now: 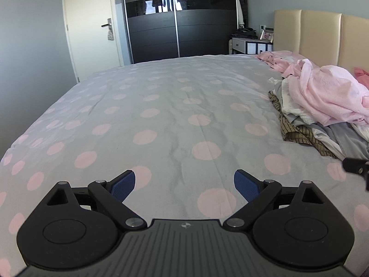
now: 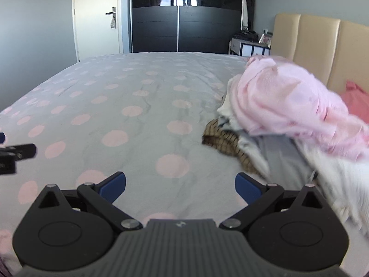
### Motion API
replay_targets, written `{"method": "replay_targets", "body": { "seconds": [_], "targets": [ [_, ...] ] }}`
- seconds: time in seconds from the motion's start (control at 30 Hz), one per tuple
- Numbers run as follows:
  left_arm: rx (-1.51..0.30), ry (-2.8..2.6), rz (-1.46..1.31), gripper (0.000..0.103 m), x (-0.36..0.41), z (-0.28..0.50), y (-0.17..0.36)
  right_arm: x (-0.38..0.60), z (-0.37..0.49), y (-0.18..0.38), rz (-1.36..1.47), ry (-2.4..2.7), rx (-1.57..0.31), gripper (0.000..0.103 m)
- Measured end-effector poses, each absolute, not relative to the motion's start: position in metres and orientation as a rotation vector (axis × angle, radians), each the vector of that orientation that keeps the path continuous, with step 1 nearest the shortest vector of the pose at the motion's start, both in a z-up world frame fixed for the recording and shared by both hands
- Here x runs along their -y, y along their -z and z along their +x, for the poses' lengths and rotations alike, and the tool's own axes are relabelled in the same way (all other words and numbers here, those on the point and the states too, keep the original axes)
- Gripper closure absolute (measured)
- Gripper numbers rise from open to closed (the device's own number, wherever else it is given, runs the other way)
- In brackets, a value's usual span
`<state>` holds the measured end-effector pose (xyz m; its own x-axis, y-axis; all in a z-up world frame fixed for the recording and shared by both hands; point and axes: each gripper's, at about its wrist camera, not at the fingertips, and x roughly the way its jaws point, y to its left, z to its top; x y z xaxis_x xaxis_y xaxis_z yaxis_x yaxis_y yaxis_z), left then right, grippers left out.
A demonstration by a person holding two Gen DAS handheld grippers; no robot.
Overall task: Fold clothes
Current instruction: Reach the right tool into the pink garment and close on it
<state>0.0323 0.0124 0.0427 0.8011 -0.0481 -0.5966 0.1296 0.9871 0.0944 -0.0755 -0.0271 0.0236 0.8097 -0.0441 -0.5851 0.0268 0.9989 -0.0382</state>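
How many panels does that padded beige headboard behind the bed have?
3 panels show on the headboard, side by side: one nearest the nightstand, one in the middle, one running off the picture's right edge. More may lie beyond the edge or behind the clothes pile.

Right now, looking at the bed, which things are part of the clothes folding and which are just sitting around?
Part of the job:
- pile of clothes, heaped by the headboard, pink garment on top
- polka-dot bedspread, the bare folding surface
- left gripper and right gripper, both open and holding nothing

Just lying about:
- wardrobe
- door
- nightstand
- picture frame
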Motion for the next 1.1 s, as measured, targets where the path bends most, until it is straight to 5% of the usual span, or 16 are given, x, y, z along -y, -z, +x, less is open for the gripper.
{"method": "replay_targets", "body": {
  "seconds": [0.13, 0.27, 0.37, 0.67, 0.73, 0.8, 0.9, 1.1],
  "targets": [
    [-0.661, 0.128, 0.156, 0.018, -0.019, 0.051, -0.047, 0.07, -0.055, -0.034, -0.106, 0.074, -0.648, 0.002],
    [-0.646, 0.126, 0.19, 0.023, -0.025, 0.066, -0.044, 0.119, -0.028, -0.041, -0.159, 0.157, -0.663, 0.022],
    [-0.657, 0.125, 0.196, 0.033, -0.031, 0.078, -0.035, 0.155, -0.004, -0.041, -0.185, 0.23, -0.668, 0.024],
    [-0.732, 0.125, 0.16, 0.033, -0.038, 0.101, -0.012, 0.205, 0.064, -0.029, -0.274, 0.264, -0.718, 0.029],
    [-0.742, 0.131, 0.153, 0.033, -0.037, 0.103, -0.009, 0.206, 0.079, -0.027, -0.287, 0.259, -0.725, 0.047],
    [-0.743, 0.133, 0.154, 0.033, -0.036, 0.104, -0.008, 0.206, 0.085, -0.032, -0.273, 0.27, -0.731, 0.078],
    [-0.731, 0.137, 0.178, 0.033, -0.034, 0.102, -0.009, 0.205, 0.093, -0.04, -0.252, 0.288, -0.739, 0.092],
    [-0.701, 0.151, 0.182, 0.033, -0.034, 0.092, -0.018, 0.188, 0.075, -0.074, -0.257, 0.282, -0.707, 0.098]
  ]
}}
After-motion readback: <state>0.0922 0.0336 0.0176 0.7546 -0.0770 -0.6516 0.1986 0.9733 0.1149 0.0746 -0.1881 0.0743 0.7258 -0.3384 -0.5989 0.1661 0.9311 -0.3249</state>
